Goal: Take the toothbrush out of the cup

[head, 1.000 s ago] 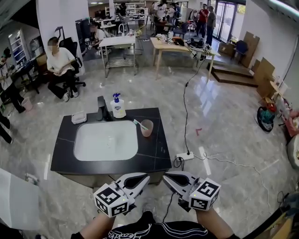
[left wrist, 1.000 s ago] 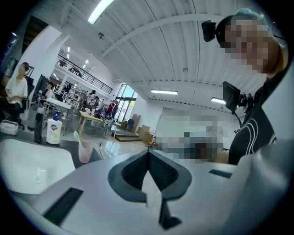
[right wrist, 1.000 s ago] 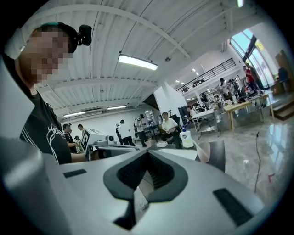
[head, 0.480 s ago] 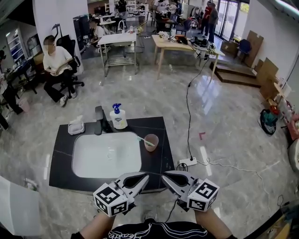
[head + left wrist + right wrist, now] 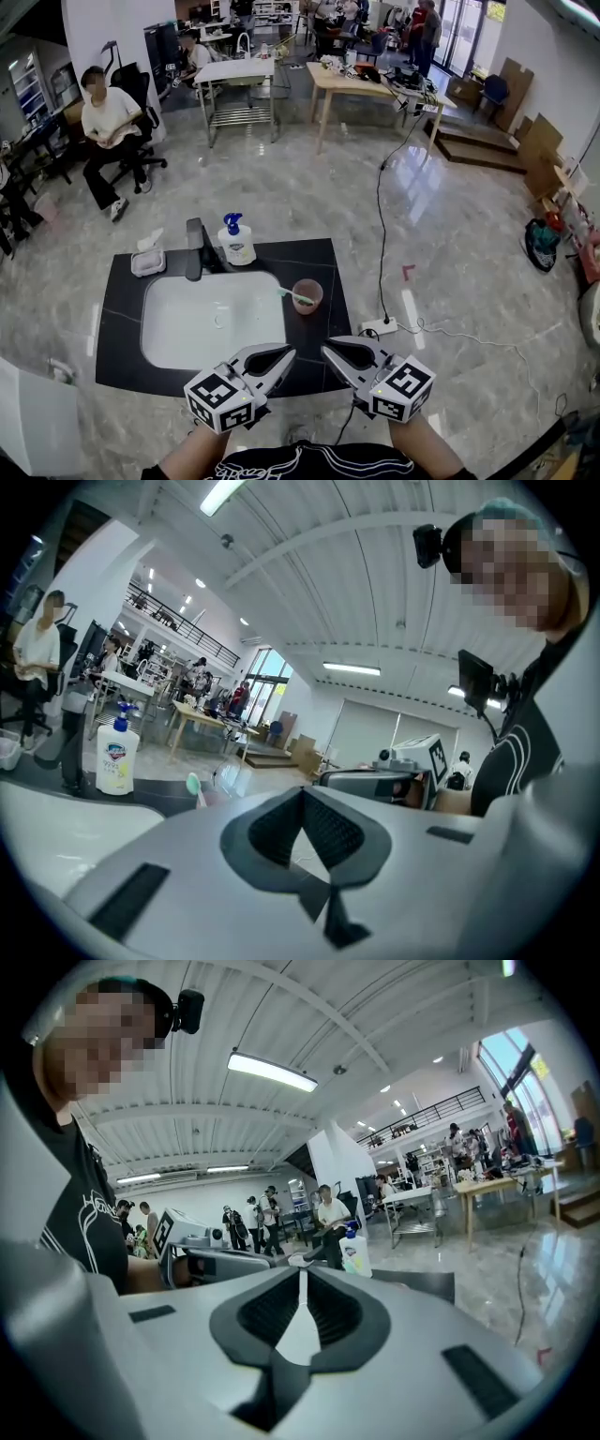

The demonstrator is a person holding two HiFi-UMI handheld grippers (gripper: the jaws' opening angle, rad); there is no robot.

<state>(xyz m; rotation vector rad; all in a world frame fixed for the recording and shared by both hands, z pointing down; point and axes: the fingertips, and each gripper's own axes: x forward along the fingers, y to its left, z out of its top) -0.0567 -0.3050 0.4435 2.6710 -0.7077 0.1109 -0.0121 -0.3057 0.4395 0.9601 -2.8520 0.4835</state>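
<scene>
- We hold the left gripper (image 5: 289, 350) low in front of us, at the near edge of the black counter (image 5: 323, 255); its jaws are clenched tip to tip with nothing between them.
- We hold the right gripper (image 5: 327, 346) just beside it, the two tips pointing toward each other; its jaws are pressed together too, only a thin slit showing, and they grasp nothing.
- The pink cup (image 5: 310, 298) stands upright on the counter, just right of the white sink basin (image 5: 178, 330) and beyond both grippers, apart from them.
- The toothbrush (image 5: 292, 295) sits in the cup, leaning left, its pale green head sticking out over the rim toward the basin.
- Neither gripper touches the cup or the toothbrush.
- A white soap bottle (image 5: 236, 244) with a blue pump stands behind the basin, next to the dark faucet (image 5: 194, 249).
- A small white tray (image 5: 147, 262) lies at the far left corner of the counter.
- On the floor to the right of the counter lies a white power strip (image 5: 380, 326), with a black cable running away across the tiles.
</scene>
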